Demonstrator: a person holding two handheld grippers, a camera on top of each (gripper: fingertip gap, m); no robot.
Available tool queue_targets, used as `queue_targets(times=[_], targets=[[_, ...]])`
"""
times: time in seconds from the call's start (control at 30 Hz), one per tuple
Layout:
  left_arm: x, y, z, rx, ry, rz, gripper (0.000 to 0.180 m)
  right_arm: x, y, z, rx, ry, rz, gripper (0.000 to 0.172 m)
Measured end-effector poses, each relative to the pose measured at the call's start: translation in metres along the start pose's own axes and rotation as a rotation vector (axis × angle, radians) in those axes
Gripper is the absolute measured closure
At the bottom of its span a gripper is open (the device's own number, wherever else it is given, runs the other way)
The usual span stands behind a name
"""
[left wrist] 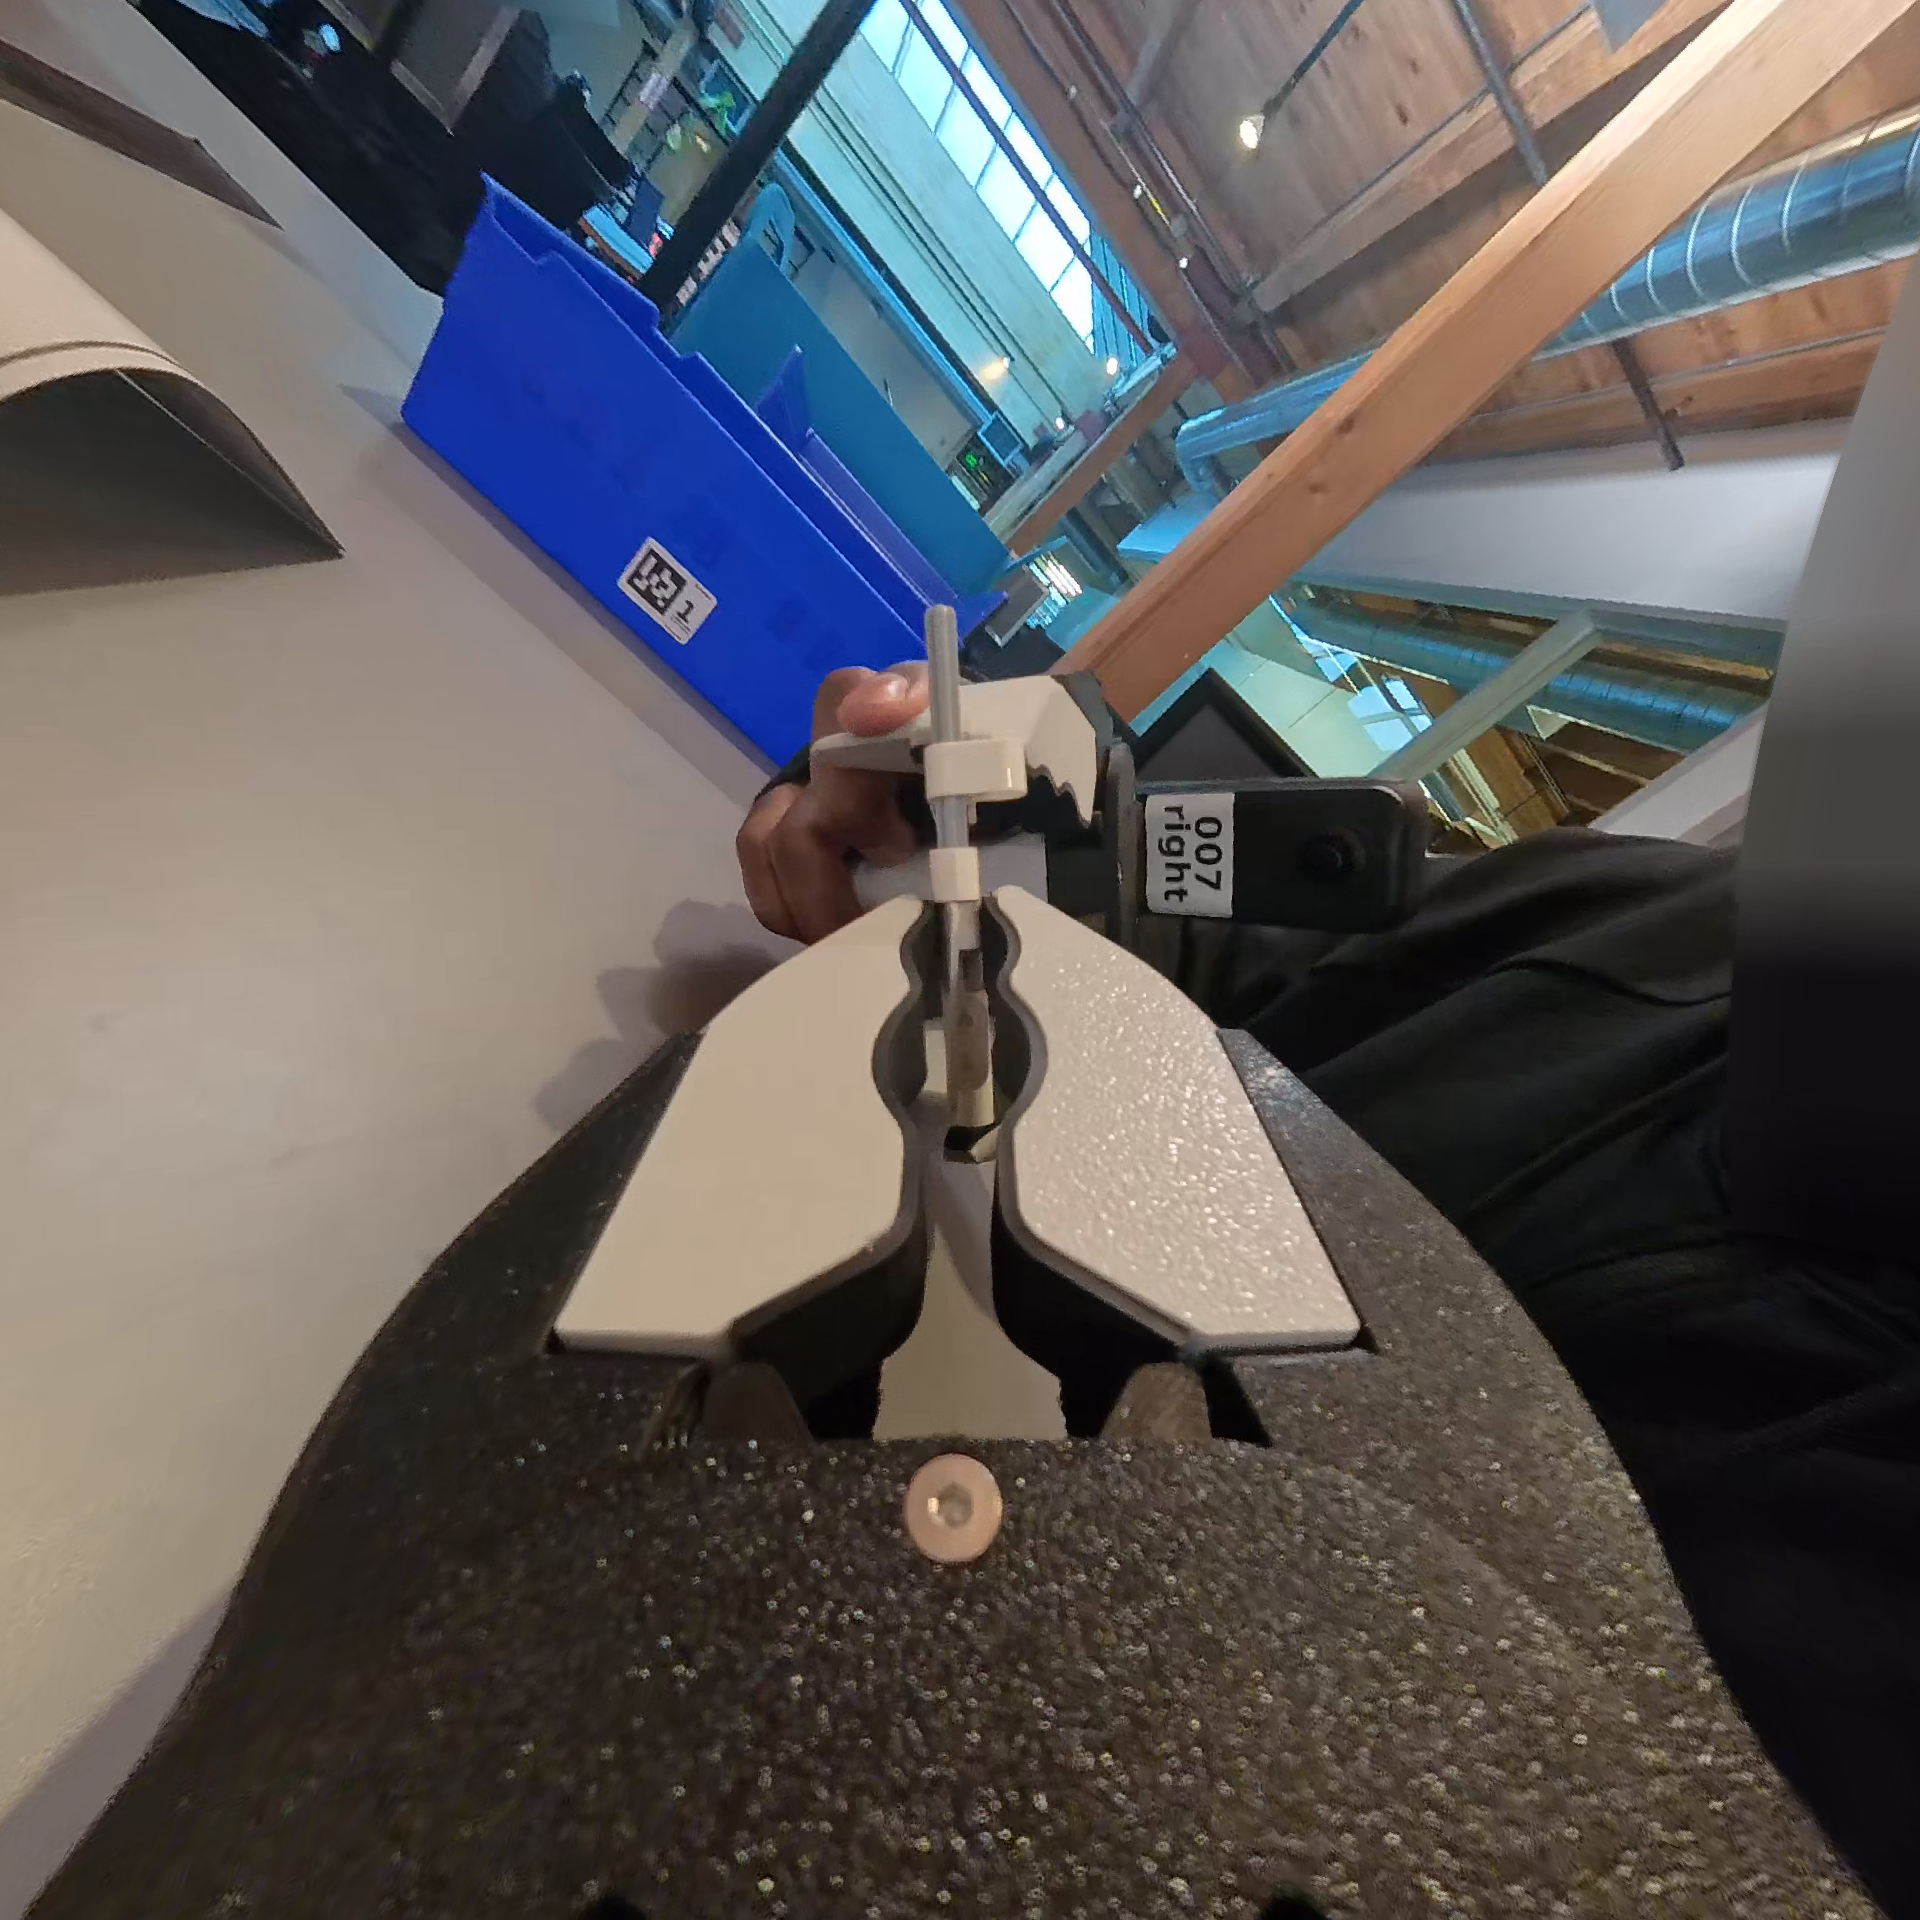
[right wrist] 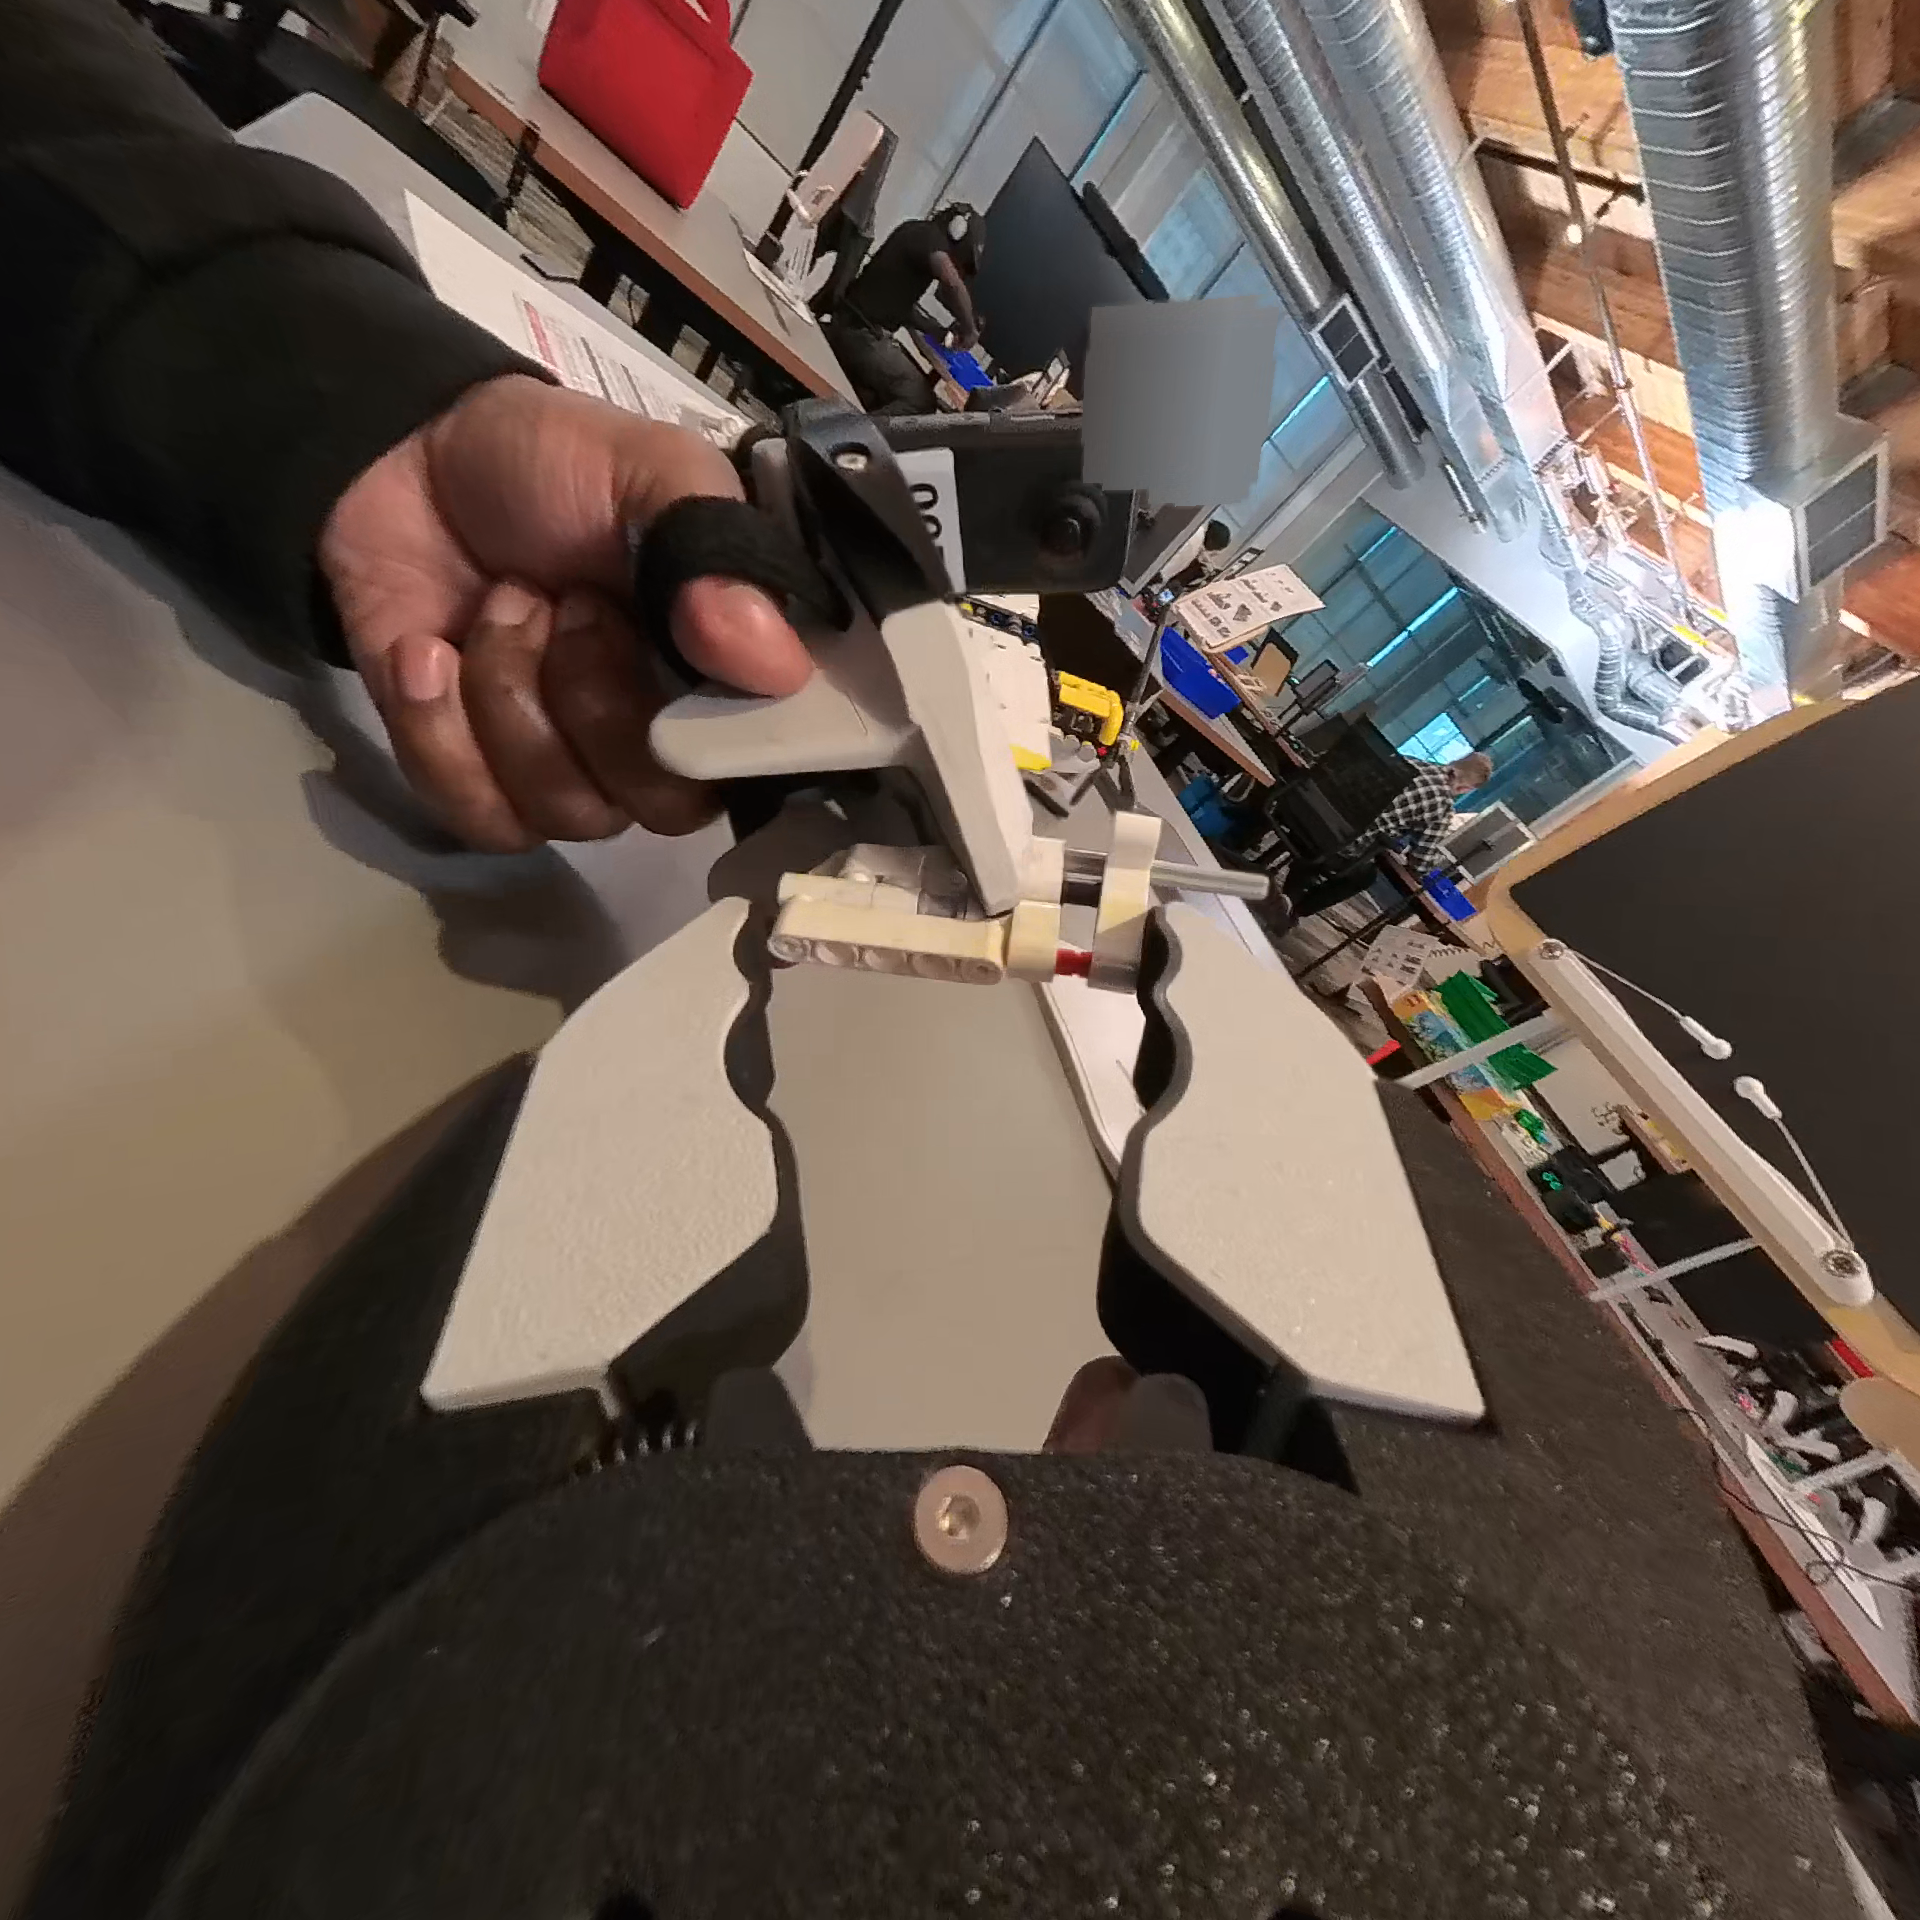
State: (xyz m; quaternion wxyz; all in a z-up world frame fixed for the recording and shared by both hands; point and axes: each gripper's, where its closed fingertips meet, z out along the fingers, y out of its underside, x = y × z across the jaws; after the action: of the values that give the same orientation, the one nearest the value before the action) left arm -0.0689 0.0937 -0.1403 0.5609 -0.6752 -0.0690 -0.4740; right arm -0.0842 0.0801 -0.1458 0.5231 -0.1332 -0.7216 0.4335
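A small brick assembly of white beams (right wrist: 883,951), white bushes (left wrist: 971,774) and a grey axle (left wrist: 943,665) is held up above the table between both grippers. My left gripper (left wrist: 956,904) is nearly closed on its near end, and the parts run down between the two pads. In the right wrist view the left gripper's finger (right wrist: 966,769) comes down from above onto the assembly. My right gripper (right wrist: 951,925) stands wide and clamps the assembly lengthwise. One pad touches the beam's end and the other touches the grey piece by the red pin (right wrist: 1070,961). The axle (right wrist: 1205,883) sticks out past it.
A blue bin (left wrist: 644,447) stands on the grey table (left wrist: 260,831), with a dark folded sheet (left wrist: 135,468) to the left. A black panel in a wooden frame (right wrist: 1714,987) stands to the right. Benches, a red box (right wrist: 644,83) and people are in the background.
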Motion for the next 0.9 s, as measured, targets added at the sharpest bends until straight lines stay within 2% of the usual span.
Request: queue_targets(times=[0.23,0.47,0.9], targets=[[-0.002,0.013,0.001,-0.089,-0.007,-0.009,0.173,-0.011,0.003,-0.003,-0.028,-0.083,-0.059,0.102],[-0.006,0.015,0.001,-0.088,-0.021,-0.03,0.174,-0.013,0.007,-0.003,-0.041,-0.078,-0.063,0.103],[-0.002,0.013,0.0,-0.066,-0.001,-0.014,0.174,-0.013,0.002,-0.003,0.001,-0.062,0.049,0.104]])
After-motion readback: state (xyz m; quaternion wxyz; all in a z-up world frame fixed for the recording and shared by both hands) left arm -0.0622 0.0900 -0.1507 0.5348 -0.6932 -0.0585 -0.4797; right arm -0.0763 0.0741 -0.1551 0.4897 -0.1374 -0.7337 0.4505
